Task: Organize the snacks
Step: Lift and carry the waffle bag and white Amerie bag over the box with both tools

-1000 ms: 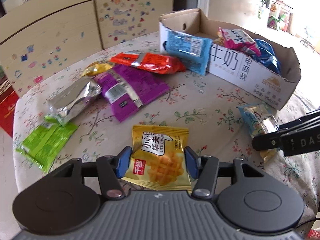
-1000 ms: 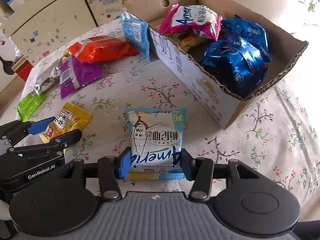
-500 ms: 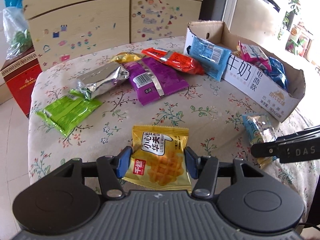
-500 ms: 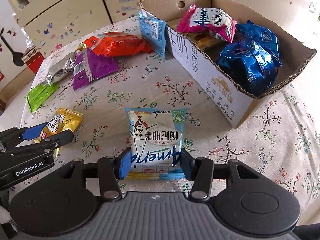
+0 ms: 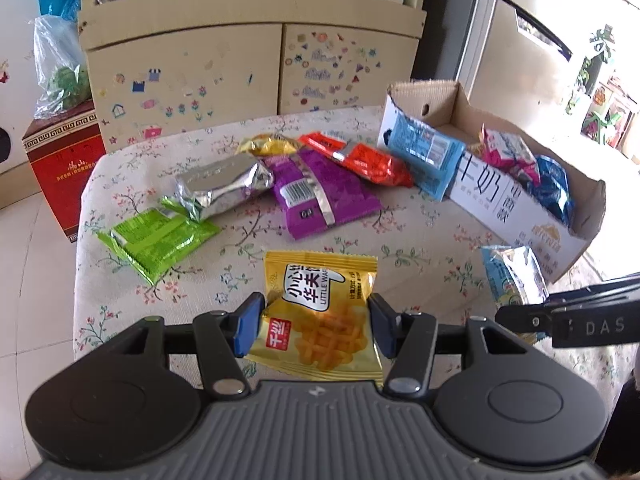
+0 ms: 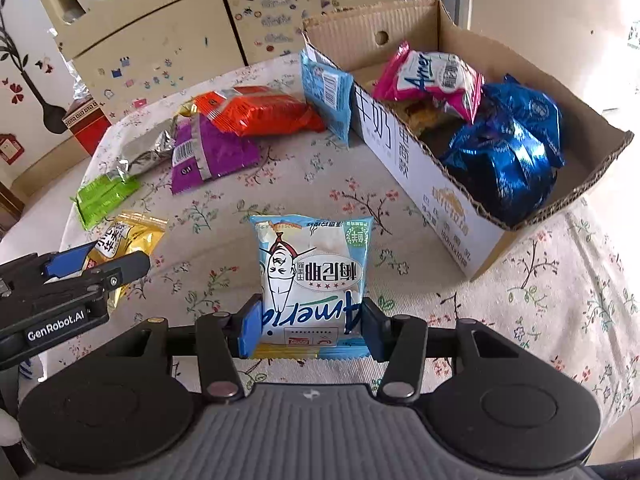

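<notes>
My left gripper (image 5: 316, 326) is shut on a yellow waffle snack packet (image 5: 320, 312) and holds it above the near edge of the floral table; the packet also shows in the right wrist view (image 6: 124, 240). My right gripper (image 6: 308, 330) is shut on a light-blue and white Ameri snack packet (image 6: 312, 276), held above the table in front of the cardboard box (image 6: 460, 216). That packet shows in the left wrist view (image 5: 514, 276). The box (image 5: 520, 220) holds a pink packet (image 6: 432, 76) and blue foil packets (image 6: 504, 148).
On the table lie a green packet (image 5: 156, 240), a silver foil packet (image 5: 220, 192), a purple packet (image 5: 320, 196), an orange-red packet (image 5: 364, 160) and a light-blue packet (image 5: 428, 156) leaning on the box. A cabinet (image 5: 248, 76) stands behind the table.
Both grippers have risen and pulled back with their packets, so more of the table and the cabinet is in view. The packets on the table have not moved.
</notes>
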`<state>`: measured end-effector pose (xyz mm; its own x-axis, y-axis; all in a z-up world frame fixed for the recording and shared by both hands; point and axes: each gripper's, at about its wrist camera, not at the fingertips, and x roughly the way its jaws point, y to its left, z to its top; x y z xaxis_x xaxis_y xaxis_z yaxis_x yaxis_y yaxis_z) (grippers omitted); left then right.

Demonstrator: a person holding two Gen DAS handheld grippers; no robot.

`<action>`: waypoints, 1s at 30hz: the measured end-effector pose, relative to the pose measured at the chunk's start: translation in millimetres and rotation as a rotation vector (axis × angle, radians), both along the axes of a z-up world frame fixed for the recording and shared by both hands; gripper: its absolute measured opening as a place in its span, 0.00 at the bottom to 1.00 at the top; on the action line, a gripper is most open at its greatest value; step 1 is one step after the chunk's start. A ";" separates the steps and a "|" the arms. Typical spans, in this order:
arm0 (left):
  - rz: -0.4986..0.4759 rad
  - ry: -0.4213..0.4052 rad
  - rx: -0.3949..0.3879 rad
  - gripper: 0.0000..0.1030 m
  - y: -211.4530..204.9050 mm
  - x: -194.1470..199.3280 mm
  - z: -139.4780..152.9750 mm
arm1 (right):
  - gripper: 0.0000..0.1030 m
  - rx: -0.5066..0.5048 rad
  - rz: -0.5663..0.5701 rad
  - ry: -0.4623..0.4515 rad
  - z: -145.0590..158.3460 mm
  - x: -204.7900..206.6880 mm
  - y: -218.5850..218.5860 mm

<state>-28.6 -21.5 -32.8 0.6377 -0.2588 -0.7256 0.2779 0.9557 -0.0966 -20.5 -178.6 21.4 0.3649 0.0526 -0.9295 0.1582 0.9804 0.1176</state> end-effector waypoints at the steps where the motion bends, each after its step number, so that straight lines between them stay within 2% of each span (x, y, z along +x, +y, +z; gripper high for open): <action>1: 0.003 -0.009 -0.004 0.53 0.3 0.1 3.3 | 0.55 0.001 0.007 -0.005 2.2 0.2 0.4; 10: -0.003 -0.094 -0.032 0.54 -1.4 0.8 35.5 | 0.55 -0.019 0.099 -0.078 34.7 5.5 4.7; 15: -0.003 -0.129 -0.060 0.54 -2.9 1.9 51.4 | 0.55 -0.015 0.116 -0.144 58.3 11.5 -7.3; 22: -0.024 -0.165 -0.088 0.54 -12.4 8.4 66.6 | 0.55 -0.019 0.057 -0.223 84.1 17.5 -44.5; 27: -0.068 -0.195 -0.065 0.54 -26.1 18.6 74.7 | 0.55 -0.015 -0.053 -0.255 92.4 24.1 -78.4; 30: -0.075 -0.197 -0.077 0.54 -31.7 28.7 77.6 | 0.55 0.002 -0.130 -0.259 91.1 26.5 -95.3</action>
<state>0.1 -53.2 44.8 0.7419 -0.3603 -0.5655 0.3684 0.9237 -0.1052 6.0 -273.9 112.5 0.5940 -0.0084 -0.8044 0.2474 0.9534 0.1728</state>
